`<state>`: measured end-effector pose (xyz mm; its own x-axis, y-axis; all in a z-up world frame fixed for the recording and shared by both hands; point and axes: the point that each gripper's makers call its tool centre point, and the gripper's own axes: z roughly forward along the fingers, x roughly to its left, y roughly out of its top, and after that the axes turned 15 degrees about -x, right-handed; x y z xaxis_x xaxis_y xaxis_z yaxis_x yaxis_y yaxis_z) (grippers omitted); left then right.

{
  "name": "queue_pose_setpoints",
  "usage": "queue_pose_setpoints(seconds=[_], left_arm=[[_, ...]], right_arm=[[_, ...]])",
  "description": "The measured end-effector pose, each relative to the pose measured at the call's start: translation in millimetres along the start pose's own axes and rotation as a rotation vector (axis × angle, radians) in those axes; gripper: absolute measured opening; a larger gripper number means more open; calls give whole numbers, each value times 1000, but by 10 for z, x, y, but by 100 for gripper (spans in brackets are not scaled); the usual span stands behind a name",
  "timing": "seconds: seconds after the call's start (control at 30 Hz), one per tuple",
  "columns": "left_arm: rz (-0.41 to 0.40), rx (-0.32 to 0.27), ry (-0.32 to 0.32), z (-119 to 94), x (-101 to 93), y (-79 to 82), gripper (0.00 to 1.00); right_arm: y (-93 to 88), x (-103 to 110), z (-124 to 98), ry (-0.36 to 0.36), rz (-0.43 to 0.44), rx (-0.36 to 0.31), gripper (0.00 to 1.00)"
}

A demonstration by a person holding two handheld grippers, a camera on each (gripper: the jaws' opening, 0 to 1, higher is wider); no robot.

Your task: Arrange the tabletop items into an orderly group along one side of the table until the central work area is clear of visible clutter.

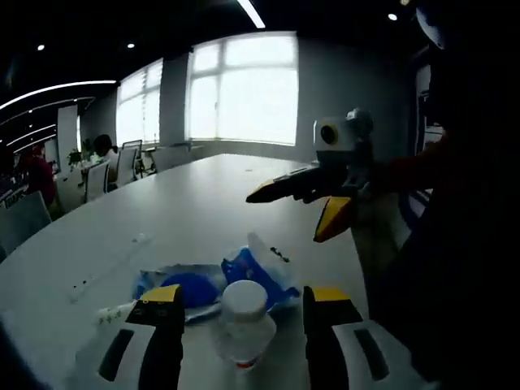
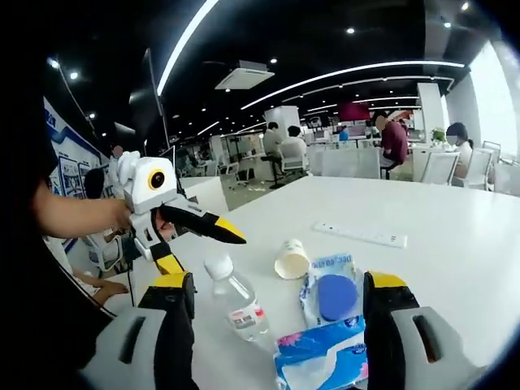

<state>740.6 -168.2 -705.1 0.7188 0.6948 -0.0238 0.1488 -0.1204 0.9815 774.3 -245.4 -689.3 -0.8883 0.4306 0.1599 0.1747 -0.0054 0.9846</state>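
Observation:
A clear plastic bottle [image 1: 242, 325] with a white cap stands on the white table [image 1: 187, 211], between the wide-apart jaws of my open left gripper [image 1: 242, 296], untouched. Behind it lie a blue tissue pack [image 1: 258, 272] and a wipes pack with a blue lid [image 1: 191, 288]. My right gripper [image 1: 286, 218] hangs open above the table's right side. In the right gripper view, the bottle [image 2: 236, 302], a paper cup on its side [image 2: 292, 260], the wipes pack [image 2: 333, 294] and the tissue pack [image 2: 321, 356] lie ahead of my open right gripper [image 2: 276, 280]. The left gripper [image 2: 207, 253] hovers beside the bottle.
A white power strip [image 2: 361, 236] lies farther out on the table, the same power strip [image 1: 114, 264] left of the packs. The table edge [image 1: 357, 244] runs close on the right. Chairs [image 2: 443, 166] and seated people [image 2: 394, 142] are beyond the far side.

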Motion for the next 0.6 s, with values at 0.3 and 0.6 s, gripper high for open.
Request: queue_pose_setpoints(seconds=[0.3, 0.6], left_arm=[[32, 7, -142, 46, 18, 11, 42], [41, 51, -267, 35, -43, -57, 36]], right_arm=[[-84, -174, -282, -71, -1, 29, 95], [-199, -270, -533, -128, 10, 59, 100]])
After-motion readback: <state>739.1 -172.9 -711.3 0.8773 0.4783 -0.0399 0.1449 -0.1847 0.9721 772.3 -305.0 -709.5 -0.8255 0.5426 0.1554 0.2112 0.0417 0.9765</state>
